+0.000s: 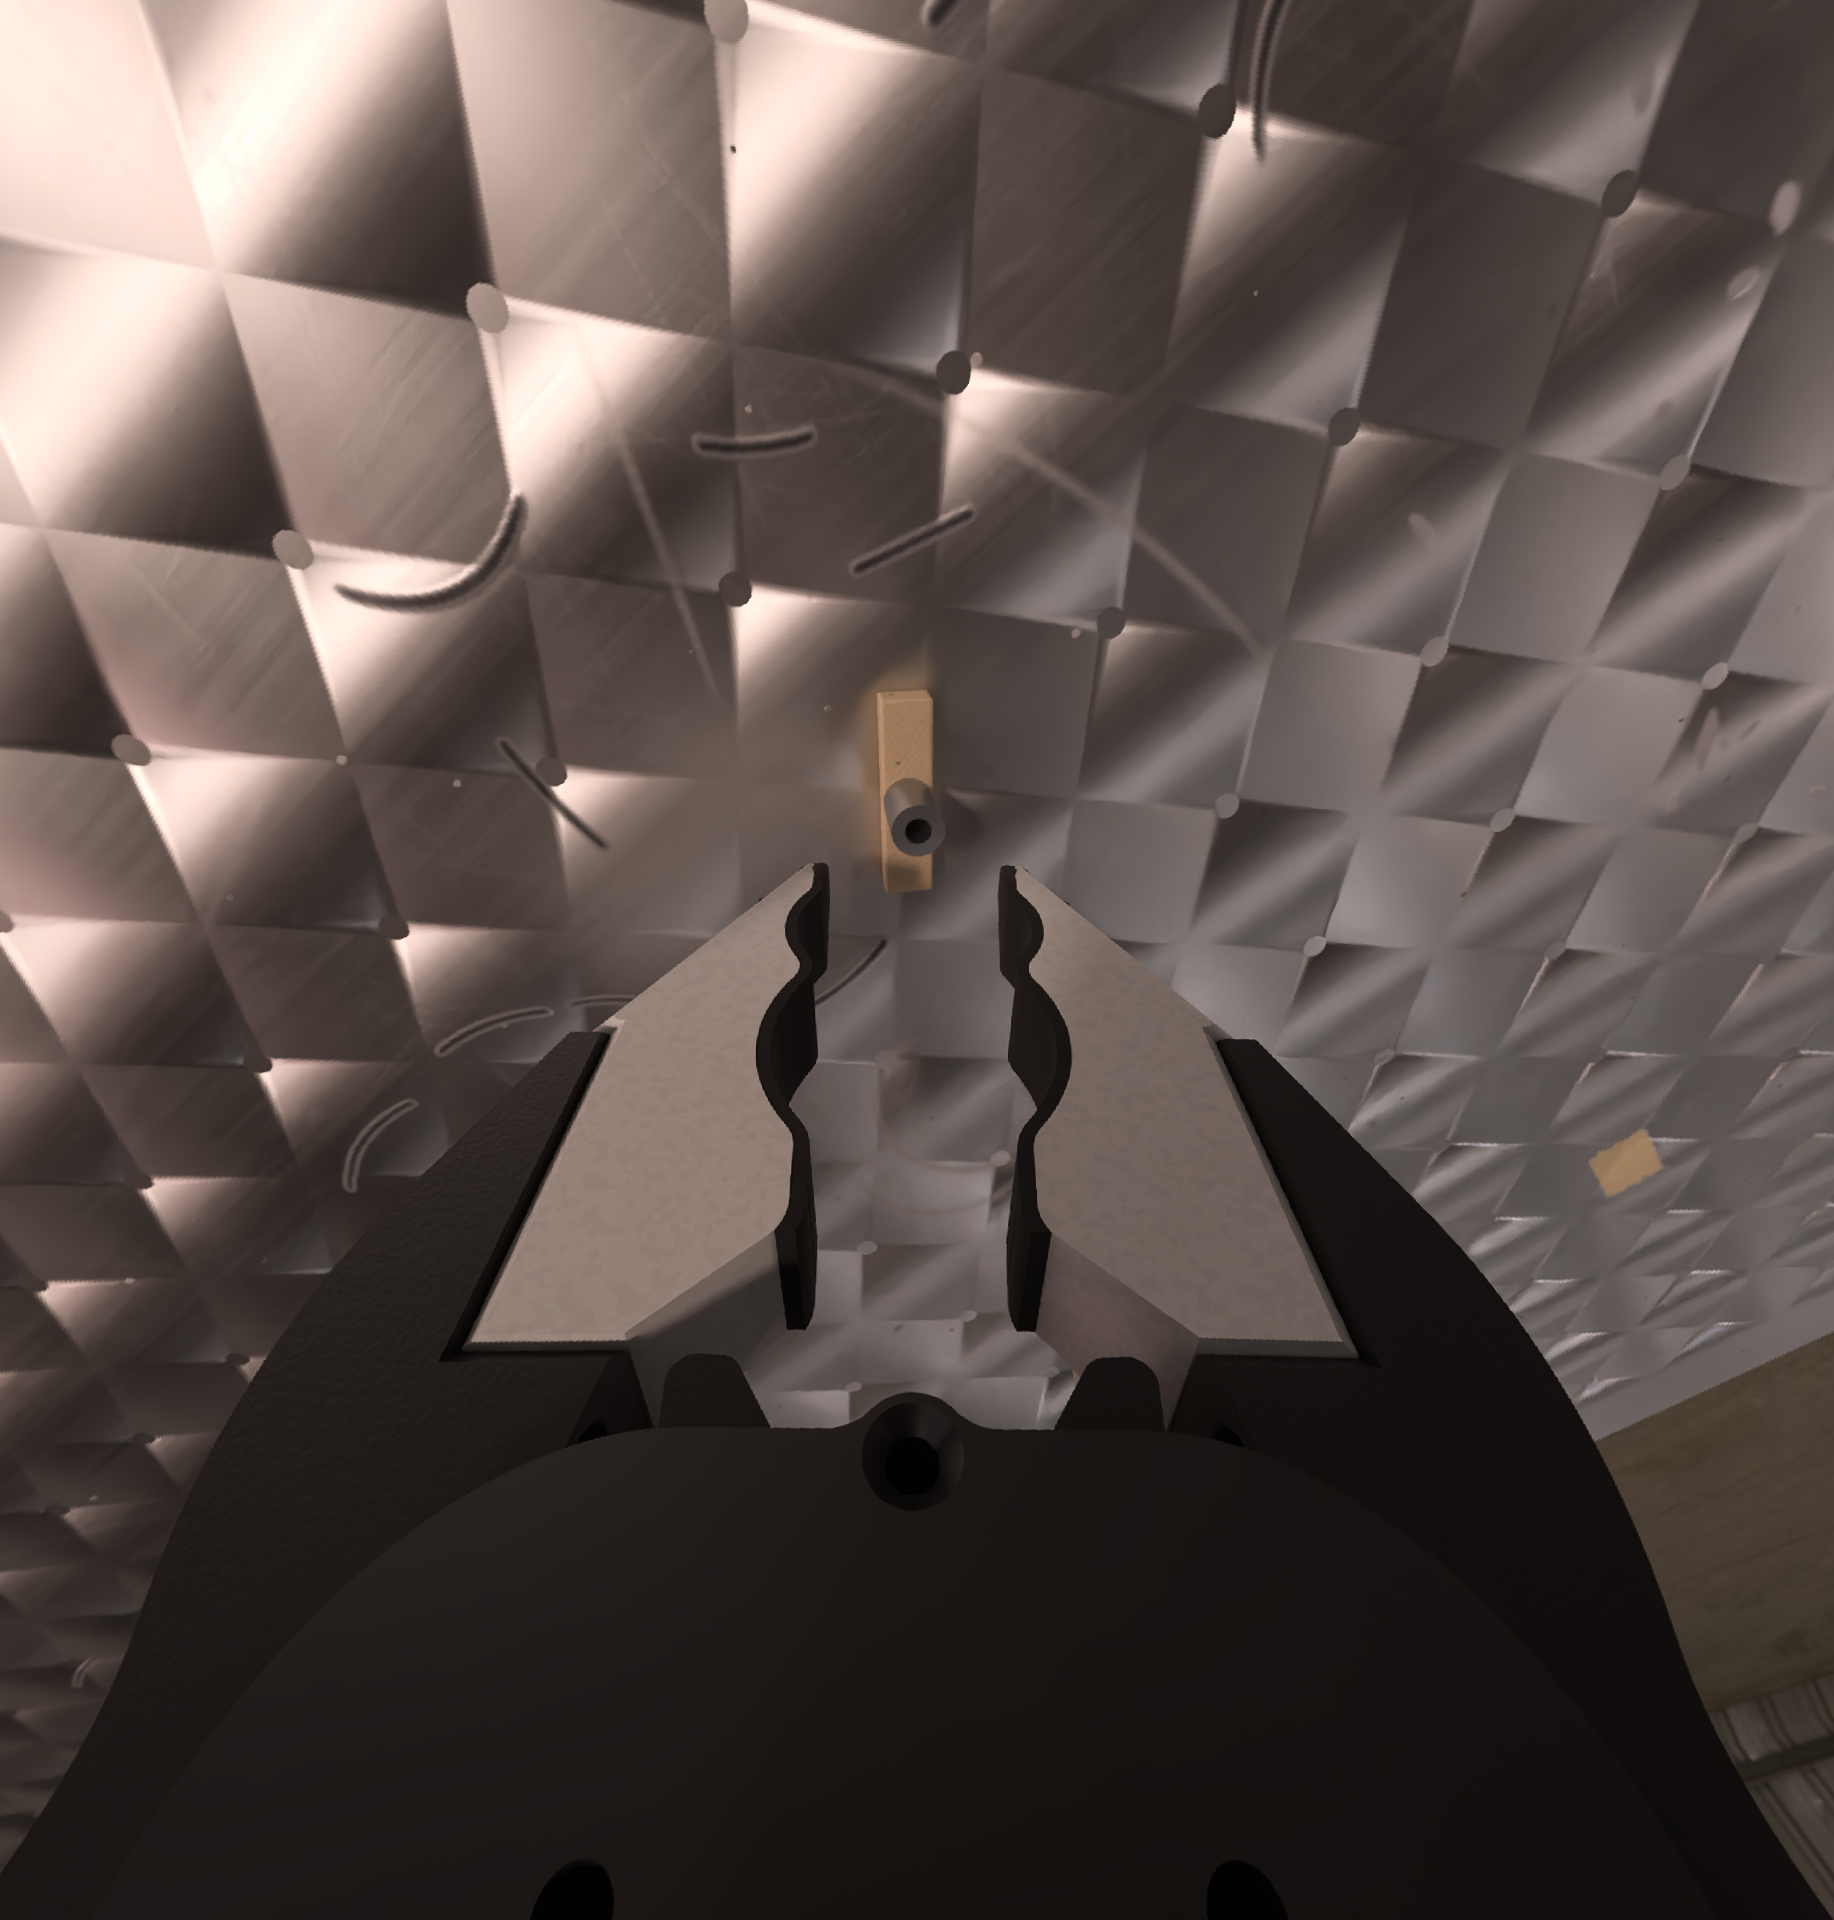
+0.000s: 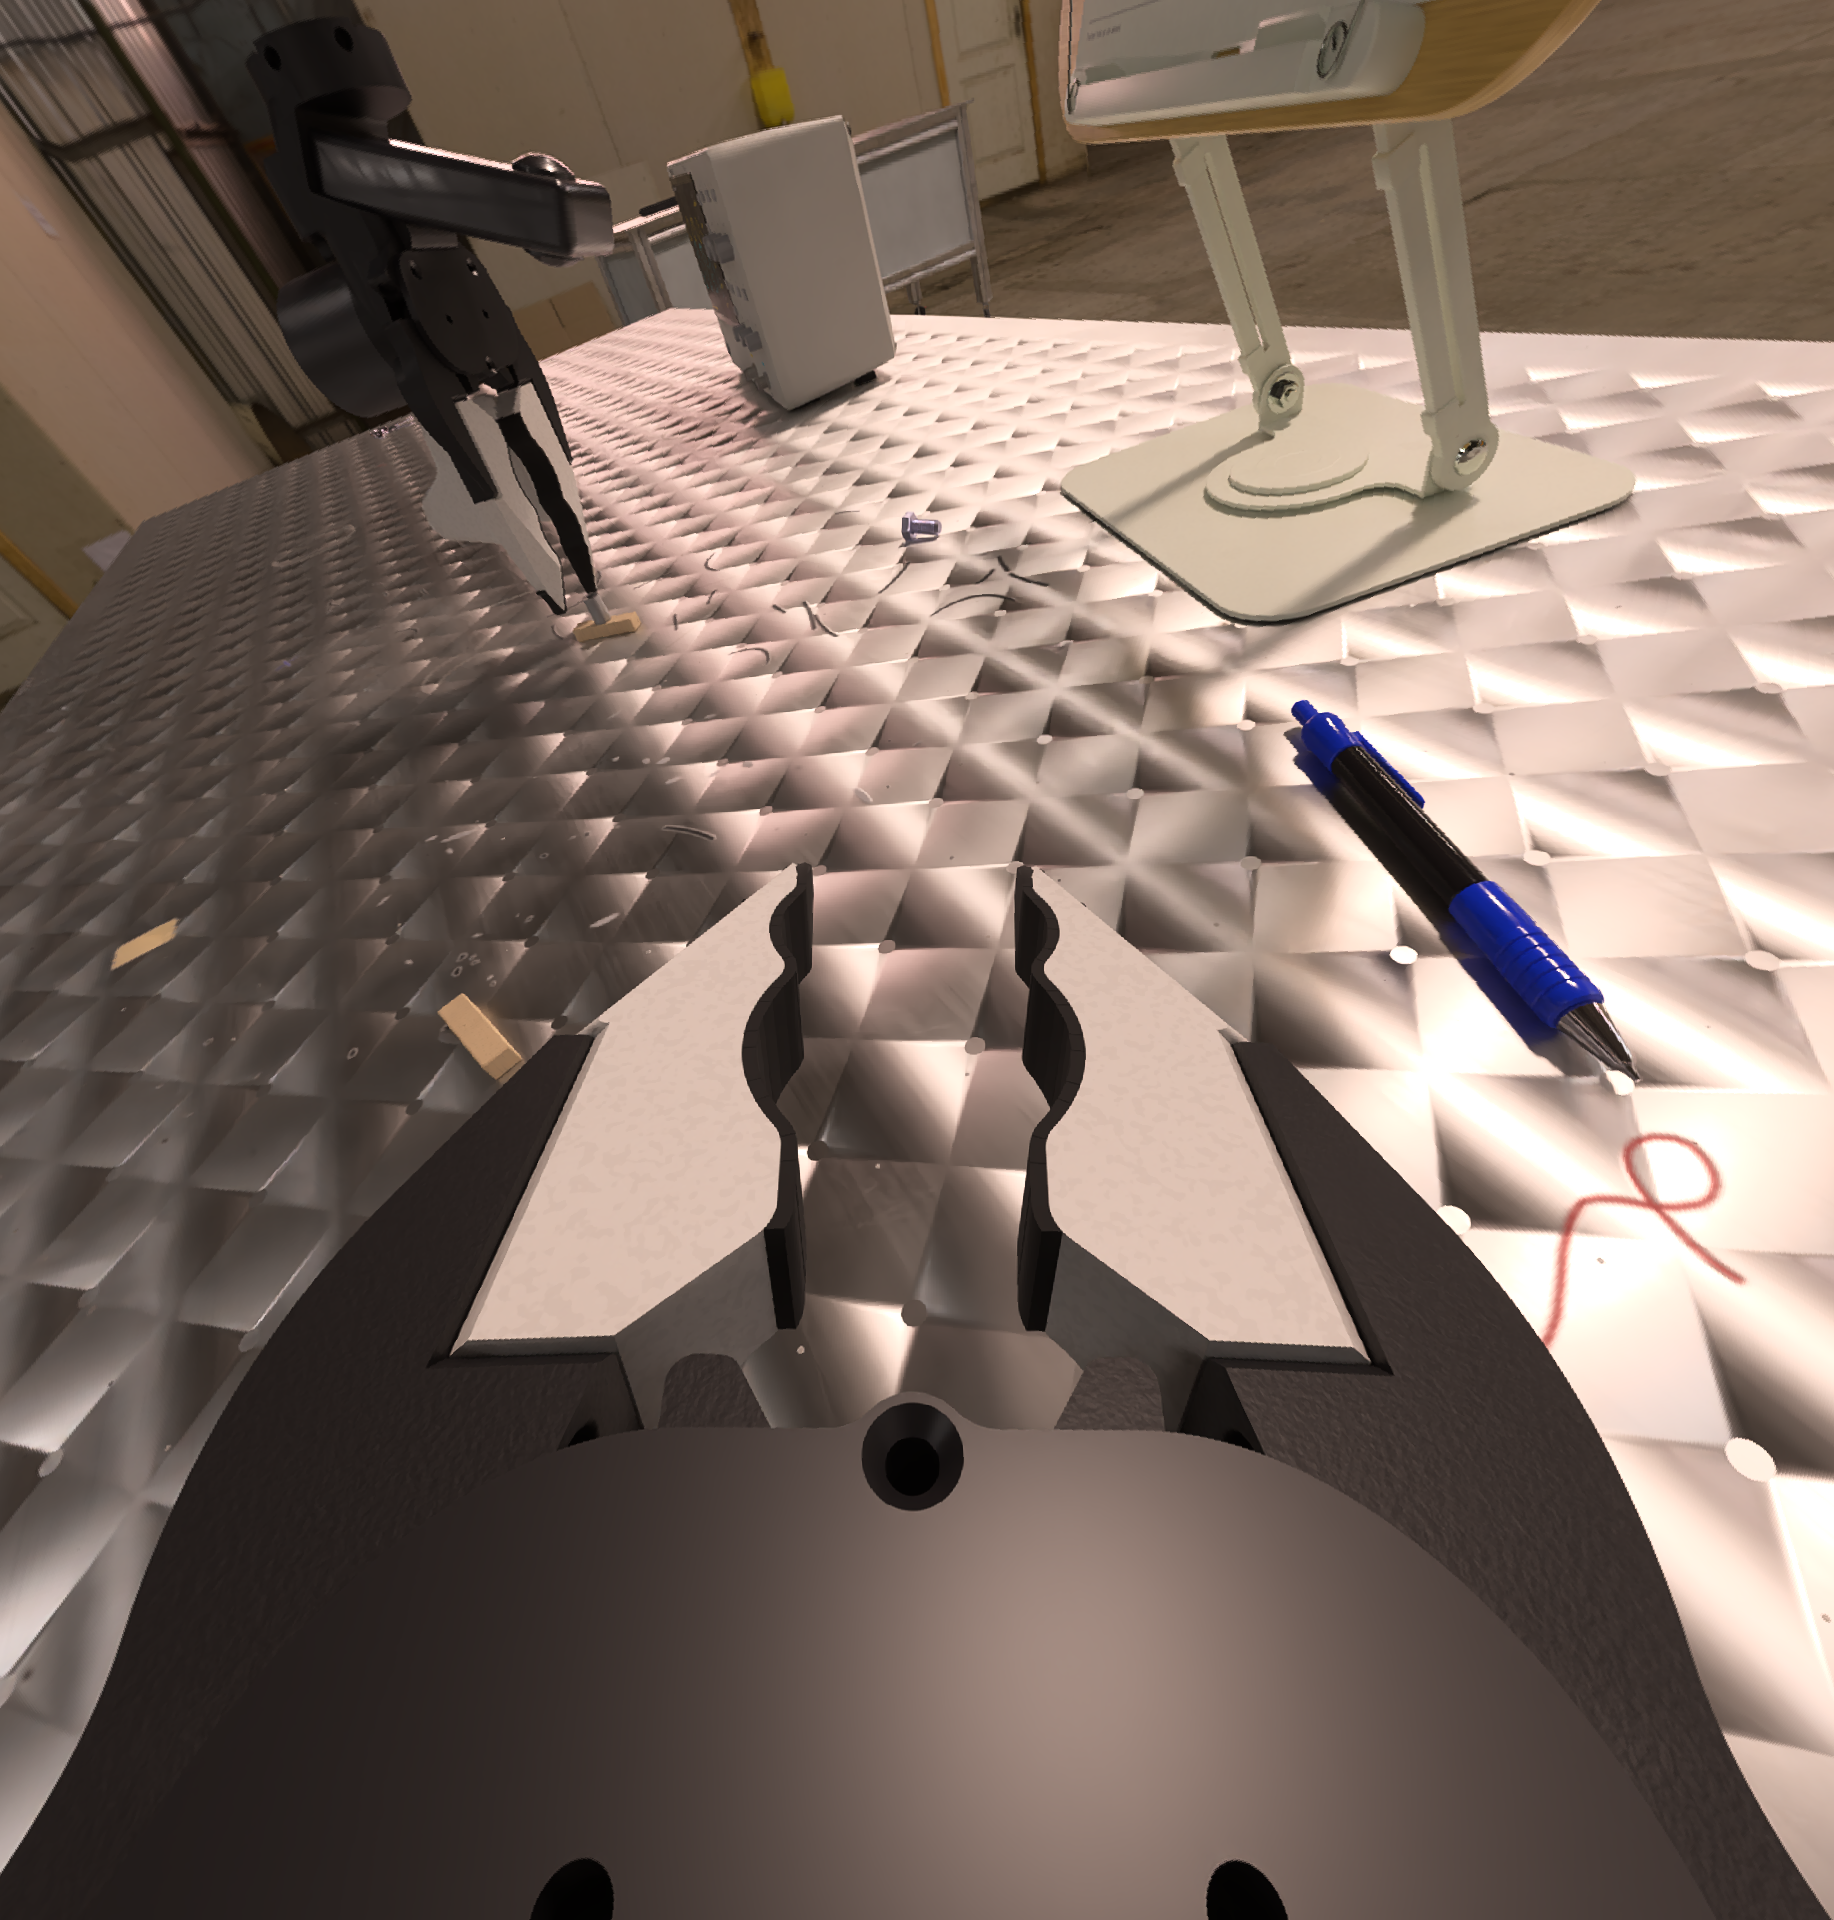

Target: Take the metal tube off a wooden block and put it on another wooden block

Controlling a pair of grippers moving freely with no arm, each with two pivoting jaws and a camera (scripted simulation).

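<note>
**Left tool poised over the tube, right tool idle**

Seen from the right wrist, the far left of the patterned metal surface (image 2: 996,727) held two loose wooden blocks: a flat one (image 2: 145,943) and a thicker one (image 2: 482,1037) just beside the right tool's left finger. Farther back, the left tool (image 2: 570,594) hung point-down directly over the metal tube (image 2: 600,611), which stood upright on a third wooden block (image 2: 609,627). The left wrist view looked straight down at that block (image 1: 906,769) and the tube (image 1: 914,821) (its bore showed as a dark circle); the left tool (image 1: 913,883) was spread open, its tips apart and just short of the tube, gripping nothing. Another block (image 1: 1622,1166) lay well to the right there. The right tool (image 2: 913,883) was likewise open and empty above bare surface. Further right lay a white box (image 2: 788,260), a small bolt (image 2: 920,527), a cream stand (image 2: 1349,488), a blue-and-black pen (image 2: 1453,883) and a red thread (image 2: 1640,1216).
</note>
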